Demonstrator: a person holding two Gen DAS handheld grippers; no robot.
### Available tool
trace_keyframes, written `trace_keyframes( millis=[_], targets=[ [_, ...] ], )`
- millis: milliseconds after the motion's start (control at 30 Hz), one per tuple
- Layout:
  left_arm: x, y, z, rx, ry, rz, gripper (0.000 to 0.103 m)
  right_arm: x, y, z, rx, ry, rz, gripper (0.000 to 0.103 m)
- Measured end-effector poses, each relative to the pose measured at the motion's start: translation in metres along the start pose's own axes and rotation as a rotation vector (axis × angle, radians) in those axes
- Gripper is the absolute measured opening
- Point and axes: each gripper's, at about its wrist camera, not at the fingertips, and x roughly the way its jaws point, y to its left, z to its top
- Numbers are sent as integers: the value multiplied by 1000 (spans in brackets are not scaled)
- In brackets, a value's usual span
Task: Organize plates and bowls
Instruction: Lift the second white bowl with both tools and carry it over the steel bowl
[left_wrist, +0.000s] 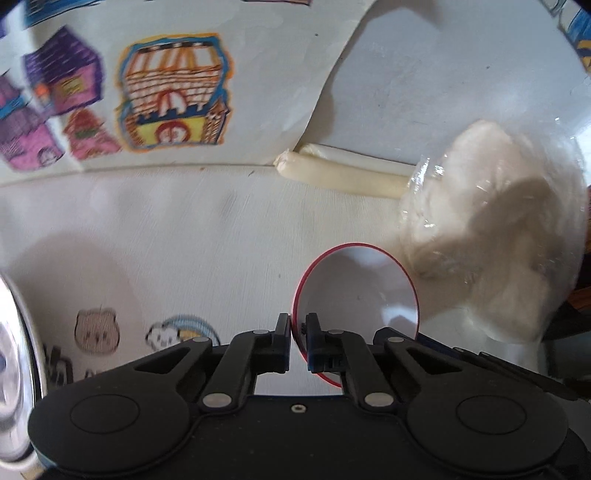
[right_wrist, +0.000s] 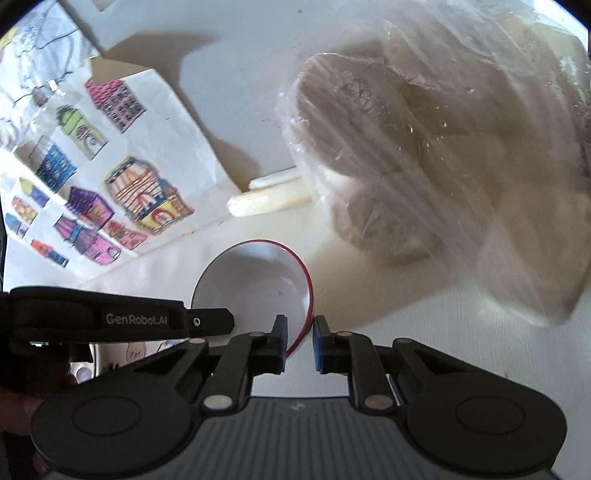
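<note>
A small white bowl with a red rim (left_wrist: 360, 291) is tilted above the white table. My left gripper (left_wrist: 298, 338) is shut on its near left rim. In the right wrist view the same bowl (right_wrist: 255, 291) sits just ahead, with the left gripper's black finger (right_wrist: 207, 322) on its left edge. My right gripper (right_wrist: 300, 341) has its jaws a little apart around the bowl's right rim, not pressing it. A shiny metal dish edge (left_wrist: 14, 365) shows at the far left of the left wrist view.
A clear plastic bag of pale fluffy stuff (left_wrist: 495, 229) lies to the right, filling the upper right of the right wrist view (right_wrist: 443, 155). Two cream rolls (left_wrist: 343, 171) lie by the wall. A sheet of coloured house drawings (right_wrist: 110, 184) leans at the left.
</note>
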Motion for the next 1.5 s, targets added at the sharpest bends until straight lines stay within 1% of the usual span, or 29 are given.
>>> trace_keyframes(
  millis=[167,367,400,467,800,1167,1500],
  targets=[
    [-24,7,-13,-25,-21,-32,8,-21,8,-9,-42,3,13,16],
    [-53,23,-31,-68,-54,-57,8,-47,28,-22,-119,-1,22,16],
    [-64,26,-34,-77,-60,-59,8,-50,32,-23,-133,-2,24,16],
    [-73,30,-39,-100,-70,-64,8,-57,41,-28,-159,-4,32,16],
    [-118,68,-74,-193,-102,-43,8,-69,84,-55,-276,35,102,16],
    [-146,97,-108,-294,-136,-16,8,-76,123,-77,-400,72,171,16],
    [-156,109,-130,-356,-155,-7,8,-80,137,-91,-464,96,200,16]
  ],
)
